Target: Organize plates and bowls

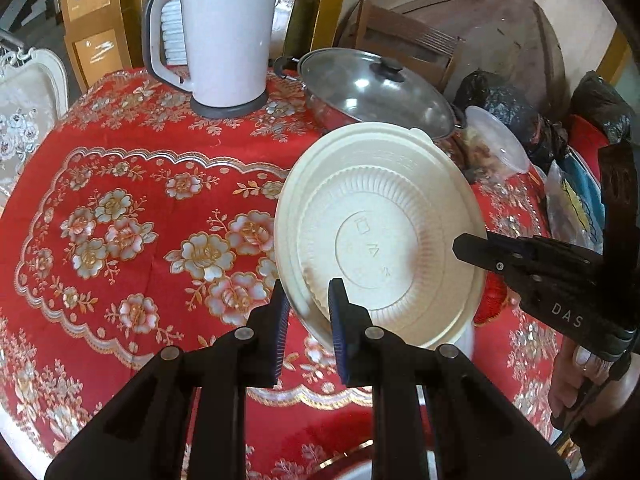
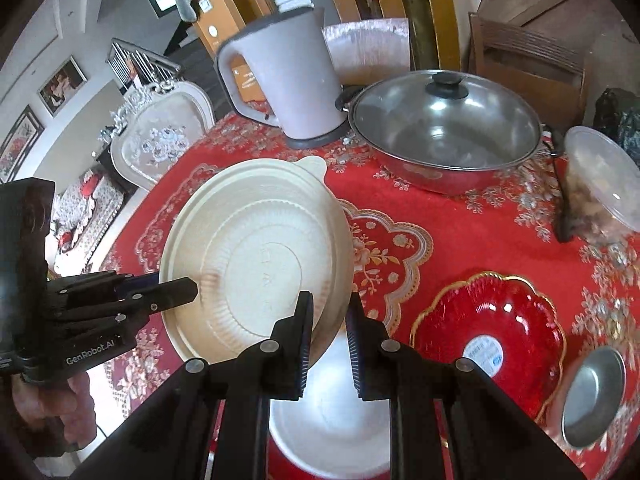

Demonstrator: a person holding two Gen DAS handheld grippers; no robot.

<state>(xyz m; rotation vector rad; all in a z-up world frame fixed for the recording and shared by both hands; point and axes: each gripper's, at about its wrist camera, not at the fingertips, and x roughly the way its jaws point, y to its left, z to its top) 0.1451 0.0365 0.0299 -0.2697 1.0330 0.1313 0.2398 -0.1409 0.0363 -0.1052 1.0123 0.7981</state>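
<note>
A cream plastic bowl (image 1: pixel 380 236) hangs tilted above the red floral tablecloth (image 1: pixel 120 184), its ribbed inside facing both cameras. My left gripper (image 1: pixel 308 296) is shut on its near rim, one finger on each side of the wall. My right gripper (image 2: pixel 330 304) is shut on the opposite rim of the cream bowl (image 2: pixel 256 264). Each gripper shows in the other's view: the right gripper (image 1: pixel 466 246) at the bowl's right edge, the left gripper (image 2: pixel 188 290) at its left edge. Under it rests a white bowl (image 2: pixel 332 412). A red glass plate (image 2: pixel 488 336) and a small steel bowl (image 2: pixel 596 396) lie to the right.
A grey-white kettle (image 2: pixel 288 80) and a lidded steel wok (image 2: pixel 444 128) stand at the back of the table. A clear lidded container (image 2: pixel 600 184) sits at the right, beside black bags (image 1: pixel 504 108). An ornate chair (image 2: pixel 160 140) stands at the left table edge.
</note>
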